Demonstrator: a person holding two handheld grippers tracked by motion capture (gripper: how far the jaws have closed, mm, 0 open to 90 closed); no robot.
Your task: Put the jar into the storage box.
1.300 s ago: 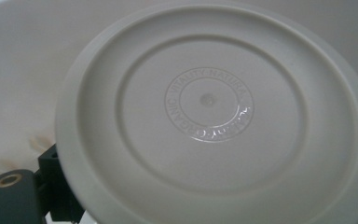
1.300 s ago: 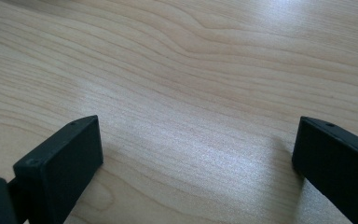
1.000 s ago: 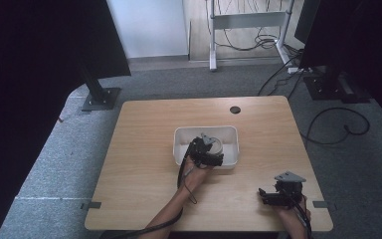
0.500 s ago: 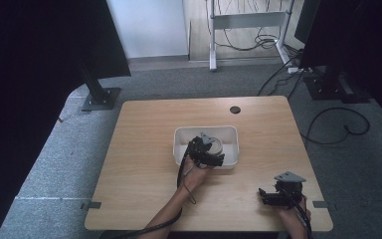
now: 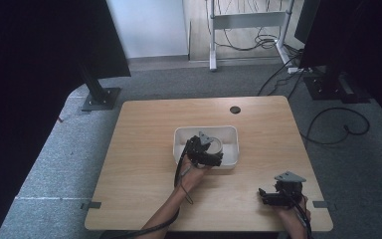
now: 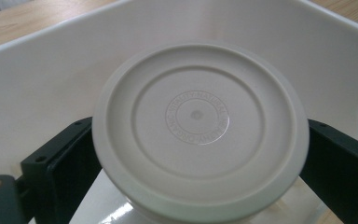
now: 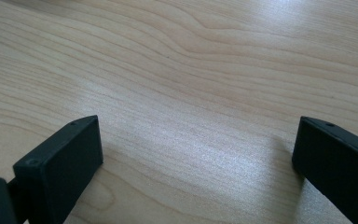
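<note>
High view: my left gripper (image 5: 210, 155) sits at the centre of the frame, over the white tub (image 5: 230, 132) that stands in the middle of the wooden counter (image 5: 144, 149). My left hand (image 5: 193, 178) reaches in from the bottom of the frame, just below the tub's near wall. My right gripper (image 5: 272, 195) lies at the lower right of the frame, near the counter's front edge and well apart from the tub.

Left gripper view: my jaws are closed on a round cream container (image 6: 200, 126), one black jaw at each side of it, at lower left and at right of the frame. Its ringed circular face, with small embossed lettering at the centre, is turned toward the camera. The tub's white wall rises behind it across the top of the frame.

Right gripper view: my jaws stand wide apart, at lower left and lower right of the frame, with bare wood grain between them and nothing held.
</note>
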